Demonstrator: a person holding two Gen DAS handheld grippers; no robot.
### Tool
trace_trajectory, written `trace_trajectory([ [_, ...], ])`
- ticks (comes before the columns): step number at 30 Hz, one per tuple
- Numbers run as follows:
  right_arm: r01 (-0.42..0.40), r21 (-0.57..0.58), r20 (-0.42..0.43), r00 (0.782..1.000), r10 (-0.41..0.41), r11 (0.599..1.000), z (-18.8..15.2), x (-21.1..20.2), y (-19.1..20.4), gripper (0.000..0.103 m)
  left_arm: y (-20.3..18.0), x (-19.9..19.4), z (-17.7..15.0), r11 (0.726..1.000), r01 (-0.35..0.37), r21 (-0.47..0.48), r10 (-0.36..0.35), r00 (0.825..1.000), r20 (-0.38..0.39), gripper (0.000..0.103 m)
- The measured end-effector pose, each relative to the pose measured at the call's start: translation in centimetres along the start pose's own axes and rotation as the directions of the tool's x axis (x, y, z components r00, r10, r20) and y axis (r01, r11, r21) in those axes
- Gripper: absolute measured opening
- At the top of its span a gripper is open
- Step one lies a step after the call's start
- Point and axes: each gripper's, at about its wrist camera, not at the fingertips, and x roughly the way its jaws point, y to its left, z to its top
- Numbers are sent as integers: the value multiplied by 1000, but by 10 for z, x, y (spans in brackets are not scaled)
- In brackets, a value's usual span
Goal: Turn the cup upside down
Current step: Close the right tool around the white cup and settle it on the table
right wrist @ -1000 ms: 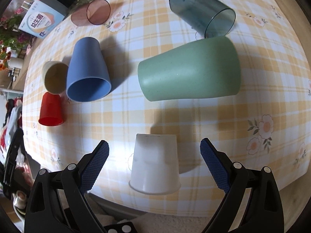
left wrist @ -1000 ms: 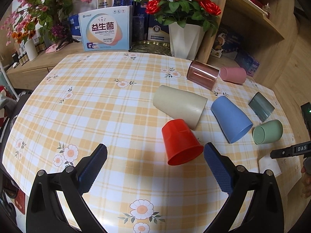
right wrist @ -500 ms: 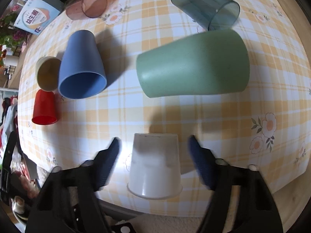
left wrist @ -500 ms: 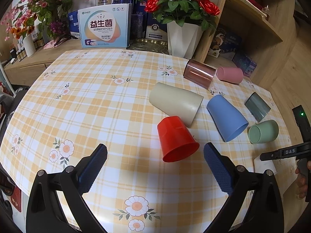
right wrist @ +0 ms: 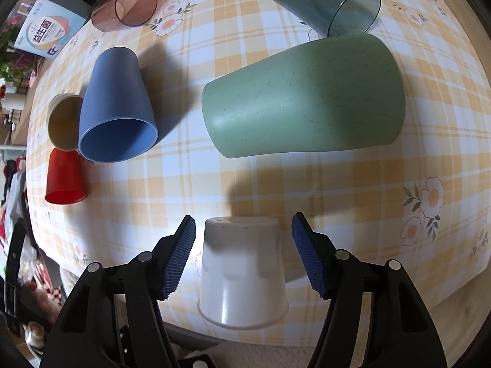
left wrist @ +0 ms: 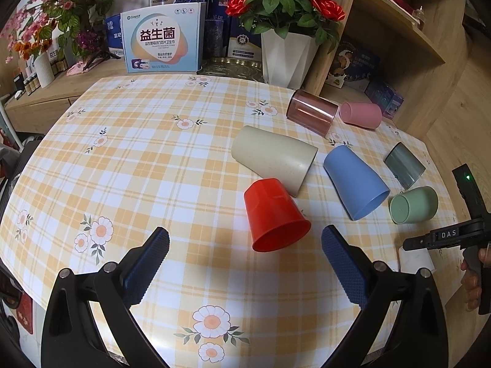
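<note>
The right gripper (right wrist: 242,251) is straddling the white cup (right wrist: 241,273), its blue pads (right wrist: 181,256) standing apart on either side with a gap to the cup's walls. The white cup is sitting upside down, base up, at the near edge of the checked table (right wrist: 337,184). Just beyond it a green cup (right wrist: 303,98) is lying on its side, and a dark clear cup (right wrist: 322,3) is lying just past that. Farther left, a blue cup (right wrist: 116,110), a beige cup (right wrist: 63,122) and a red cup (right wrist: 64,178) are lying close together.

The left gripper (left wrist: 245,260) is hovering over the table with its fingers wide apart and nothing between them; the red cup (left wrist: 274,214) is lying on its side just ahead, its mouth facing the camera. At the far right, a brown clear cup (left wrist: 310,112) and a pink cup (left wrist: 362,115) are lying beside each other.
</note>
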Motion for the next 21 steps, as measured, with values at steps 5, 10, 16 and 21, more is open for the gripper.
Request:
trace_trajectory([
  [5, -8, -5, -12, 1000, 8, 1000, 1, 4, 3, 57, -2, 0, -1, 1000, -2, 1, 2, 1000, -6, 97],
  [10, -15, -10, -11, 1000, 14, 1000, -2, 5, 2, 51, -4, -1, -3, 1000, 0, 7, 0, 1000, -6, 97],
  [16, -13, -46, 36, 999, 15, 999, -13, -4, 2, 51, -7, -3, -5, 1000, 2, 17, -2, 1000, -8, 97],
  [21, 9, -119, 135, 991, 7, 993, -29, -21, 7, 51, -8, -3, -6, 1000, 1, 13, -1, 1000, -17, 97],
])
